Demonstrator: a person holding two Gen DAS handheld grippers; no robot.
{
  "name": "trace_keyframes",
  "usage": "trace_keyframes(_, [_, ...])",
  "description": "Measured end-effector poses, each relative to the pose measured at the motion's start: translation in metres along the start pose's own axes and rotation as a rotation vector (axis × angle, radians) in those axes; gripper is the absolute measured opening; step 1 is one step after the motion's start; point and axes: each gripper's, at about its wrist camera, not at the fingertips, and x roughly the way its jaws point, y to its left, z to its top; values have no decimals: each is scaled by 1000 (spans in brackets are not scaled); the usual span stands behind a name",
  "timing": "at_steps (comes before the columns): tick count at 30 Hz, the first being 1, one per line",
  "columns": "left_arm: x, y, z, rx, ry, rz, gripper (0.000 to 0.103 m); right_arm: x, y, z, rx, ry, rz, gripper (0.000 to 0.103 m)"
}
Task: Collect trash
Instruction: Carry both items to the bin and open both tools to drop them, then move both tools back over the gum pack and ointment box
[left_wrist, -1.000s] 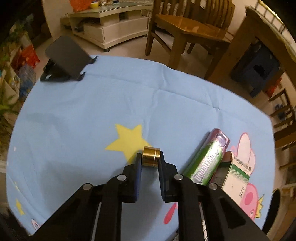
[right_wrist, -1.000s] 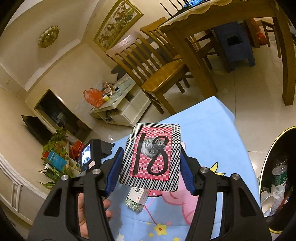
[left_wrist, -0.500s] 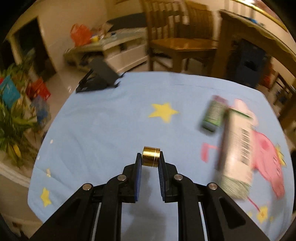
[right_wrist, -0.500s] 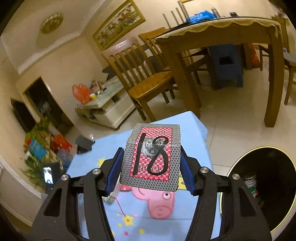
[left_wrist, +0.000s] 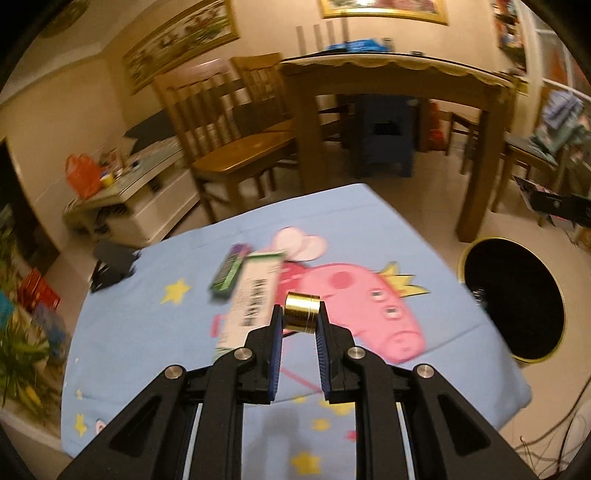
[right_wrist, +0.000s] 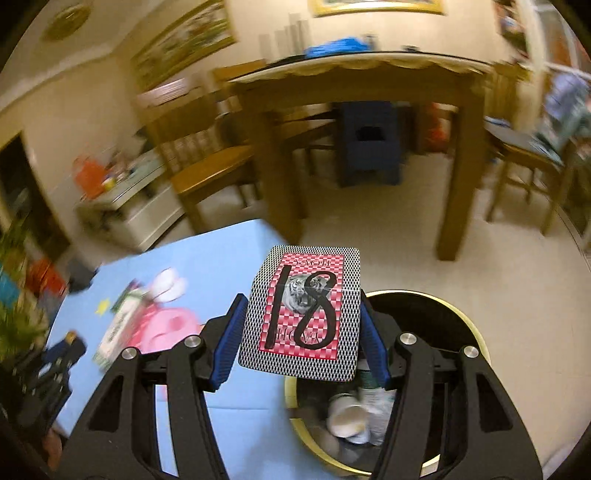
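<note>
The small gold metal cylinder (left_wrist: 301, 310) is clamped crosswise between the blue pads of the left tool (left_wrist: 299, 321), whose jaws stand narrow and closed on it; it hangs above the blue cartoon-print cloth of the bench (left_wrist: 155, 332), over the pink pig figure near the bench's right edge. The patterned playing card with a red checked panel and a black handwritten number (right_wrist: 304, 314) is held flat by its two side edges in the right tool (right_wrist: 301, 325), jaws at about half width. This card sits above the rim of the round black bin with a yellow rim (right_wrist: 476, 343), which stands on the floor off the bench's right edge and already contains a cup and bottles.

Step in hand: transport of both pieces to the bin. A green gum tube (left_wrist: 227, 271) and a white-and-green carton (left_wrist: 255, 291) lie on the bench, touching, uncollected.

Next move: centre each tool over the bin opening, then open the jaws. The card is light and may drift on release; release it low.
</note>
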Motion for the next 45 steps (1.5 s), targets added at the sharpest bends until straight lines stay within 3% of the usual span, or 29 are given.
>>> trace_keyframes(2, [-1, -14, 1, 22, -4, -16, 16, 13, -16, -3, 21, 73, -28, 60])
trace_keyframes(4, [-1, -28, 3, 47, -9, -30, 16, 30, -25, -11, 31, 139, -69, 80])
trace_keyframes(5, [-2, -36, 4, 60, -12, -34, 16, 34, -29, -13, 39, 153, -76, 86])
trace_keyframes(6, [-2, -42, 5, 72, -14, -40, 16, 36, -33, -13, 51, 157, -71, 84])
trace_keyframes(8, [-2, -57, 6, 98, -18, -55, 16, 30, -37, -11, 78, 123, -67, 85])
trace_keyframes(12, [1, -82, 8, 147, -22, -78, 16, -3, -53, -3, 142, -10, -77, 97])
trace_keyframes(19, [5, -143, 22, 243, -48, -173, 16, -48, -113, 2, 376, -174, -86, 97])
trace_keyframes(24, [10, -186, 32, 302, -44, -249, 18, -63, -154, -2, 505, -221, -86, 97])
trace_keyframes(26, [13, -199, 34, 319, -52, -248, 32, -65, -159, -3, 515, -226, -88, 97])
trace_keyframes(27, [14, -204, 35, 328, -66, -237, 45, -65, -160, -3, 517, -228, -91, 97])
trace_keyframes(28, [14, -207, 35, 335, -79, -222, 49, -65, -162, -2, 517, -228, -90, 97])
trace_keyframes(41, [10, -193, 30, 320, -99, -221, 49, -55, -128, 8, 421, -202, -86, 97])
trace_keyframes(45, [4, -181, 28, 307, -115, -206, 59, -49, -110, 14, 380, -192, -92, 97])
